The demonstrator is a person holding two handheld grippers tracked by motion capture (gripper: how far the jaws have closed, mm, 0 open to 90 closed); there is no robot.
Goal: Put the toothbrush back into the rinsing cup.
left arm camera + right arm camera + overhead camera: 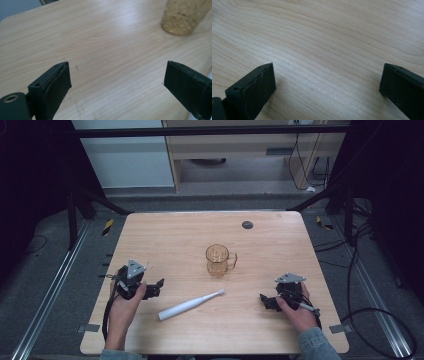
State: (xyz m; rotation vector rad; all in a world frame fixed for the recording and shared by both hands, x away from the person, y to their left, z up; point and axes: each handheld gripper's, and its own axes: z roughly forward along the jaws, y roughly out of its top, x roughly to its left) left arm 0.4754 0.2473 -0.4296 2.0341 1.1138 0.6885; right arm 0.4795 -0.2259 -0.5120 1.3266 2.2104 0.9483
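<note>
An amber glass mug (pixel 219 260) stands upright near the middle of the wooden table (pixel 190 230), handle to the right; its base also appears in the left gripper view as the mug (pixel 183 17) at the top right. A white electric toothbrush (pixel 190 305) lies flat in front of the mug, head towards the right. My left gripper (pixel 159 286) is held at the table's left, open, jaws wide apart over bare wood. My right gripper (pixel 265 301) rests at the right, also open with nothing between its jaws.
A small dark round disc (pixel 247 224) sits near the table's far edge. Black frame bars and cables (pixel 360 270) surround the table. A hand holds each gripper from the near edge.
</note>
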